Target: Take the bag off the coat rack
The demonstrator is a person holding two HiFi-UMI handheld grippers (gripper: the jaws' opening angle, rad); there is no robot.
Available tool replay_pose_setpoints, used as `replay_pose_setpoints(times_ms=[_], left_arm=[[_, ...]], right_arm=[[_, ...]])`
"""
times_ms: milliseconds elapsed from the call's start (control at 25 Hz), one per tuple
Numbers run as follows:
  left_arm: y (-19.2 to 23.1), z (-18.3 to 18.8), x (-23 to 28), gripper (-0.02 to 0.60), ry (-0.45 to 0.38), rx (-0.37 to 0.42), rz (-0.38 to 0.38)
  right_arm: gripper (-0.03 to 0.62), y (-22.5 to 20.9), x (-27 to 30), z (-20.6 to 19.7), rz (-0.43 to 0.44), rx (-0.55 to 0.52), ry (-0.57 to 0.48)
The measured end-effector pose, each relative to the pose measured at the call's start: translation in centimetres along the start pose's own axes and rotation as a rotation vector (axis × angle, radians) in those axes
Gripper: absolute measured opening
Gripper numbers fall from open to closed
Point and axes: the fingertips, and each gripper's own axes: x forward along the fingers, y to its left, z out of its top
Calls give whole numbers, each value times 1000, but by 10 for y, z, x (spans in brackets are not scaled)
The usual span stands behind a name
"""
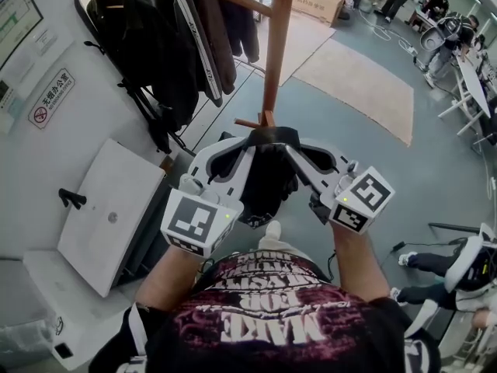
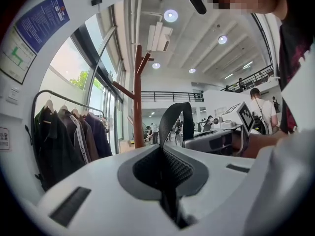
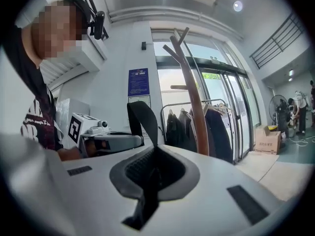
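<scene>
Grey-blue flooring fills the head view, with a white wall along the left edge. At the upper left, dark jackets are hung on a clothes rail, well apart from the work. Left of centre, the left tongs are held level and clenched on the bag's strap. In the left gripper view the strap is seen rising out of the closed jaws as an arch. At centre stands the wooden coat rack, with a short peg jutting from it just beside the strap. The bag is hung below the strap, between the two tools and in front of the person's chest, off the floor. Right of centre, the right tongs are likewise clenched on the same strap, as is borne out by the right gripper view. The strap is judged to be gripped at two points so that it is kept spread and can be carried over the peg without snagging. Whether it is already clear of the peg cannot be told from above.
</scene>
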Motion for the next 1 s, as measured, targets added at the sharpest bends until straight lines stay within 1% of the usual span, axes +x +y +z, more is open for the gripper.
replay_pose_setpoints(times_ms=[280, 440, 680, 840, 1000], left_arm=[[-14, 31, -30, 9, -52, 20, -31], [-18, 41, -45, 9, -69, 12, -33], [-21, 44, -59, 9, -72, 21, -50], [-22, 42, -62, 9, -68, 43, -52], [-25, 38, -63, 9, -62, 37, -68]], right_arm=[[11, 32, -13, 28, 1, -28, -57], [11, 48, -19, 39, -4, -63, -81], [11, 66, -23, 39, -25, -68, -75], [11, 67, -25, 36, -44, -46, -71], [11, 68, -27, 30, -61, -43, -60]])
